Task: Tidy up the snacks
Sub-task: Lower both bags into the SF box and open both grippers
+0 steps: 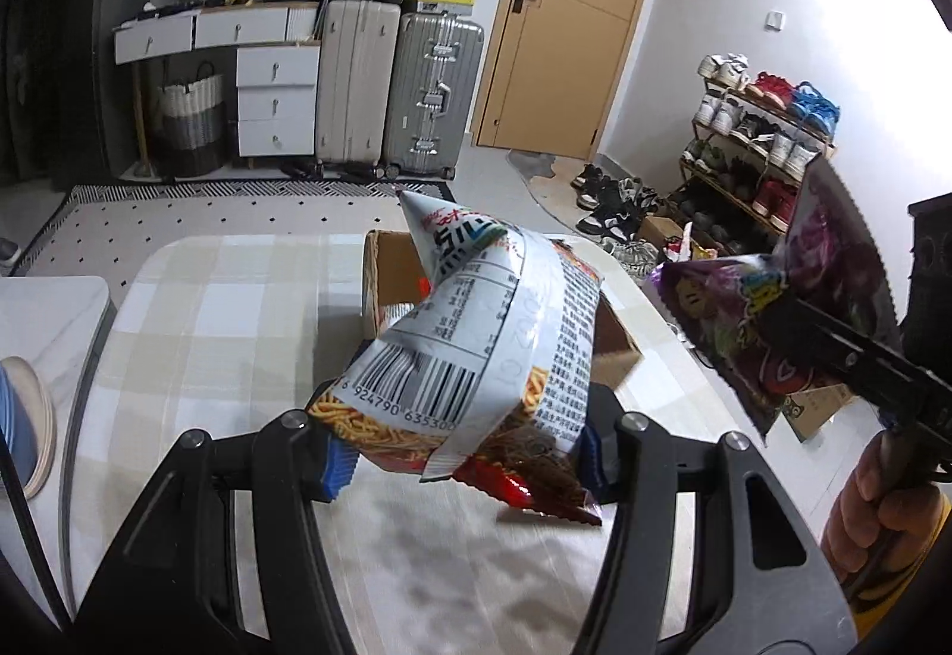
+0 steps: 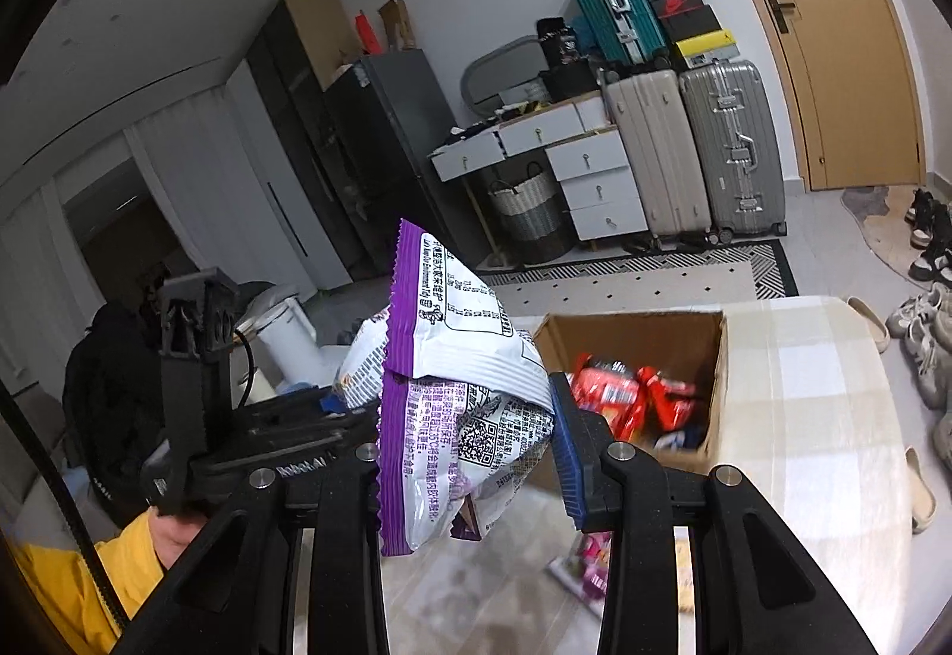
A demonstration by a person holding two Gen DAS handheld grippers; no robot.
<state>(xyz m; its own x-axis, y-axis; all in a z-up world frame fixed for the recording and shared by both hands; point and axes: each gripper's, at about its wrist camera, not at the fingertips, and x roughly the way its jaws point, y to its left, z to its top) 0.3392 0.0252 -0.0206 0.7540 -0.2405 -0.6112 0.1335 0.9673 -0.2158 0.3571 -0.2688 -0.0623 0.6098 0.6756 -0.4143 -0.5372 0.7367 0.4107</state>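
My left gripper [image 1: 464, 461] is shut on a silver and red noodle-snack bag [image 1: 476, 351], held above the table short of an open cardboard box [image 1: 387, 274]. My right gripper [image 2: 470, 444] is shut on a purple and white snack bag [image 2: 452, 393]. From the left wrist view that purple bag [image 1: 767, 310] hangs at the right in the other gripper, a hand [image 1: 874, 500] below it. The right wrist view shows the box [image 2: 714, 387] just ahead with red snack packs [image 2: 630, 393] inside. The left gripper's body [image 2: 238, 417] is at the left there.
The table [image 1: 196, 334] has a beige checked cloth. More snack packets [image 2: 583, 572] lie on it below the right gripper. Suitcases [image 1: 392, 90], white drawers [image 1: 273, 96] and a wooden door [image 1: 571, 18] stand behind. A shoe rack [image 1: 767, 131] and shoes line the right wall.
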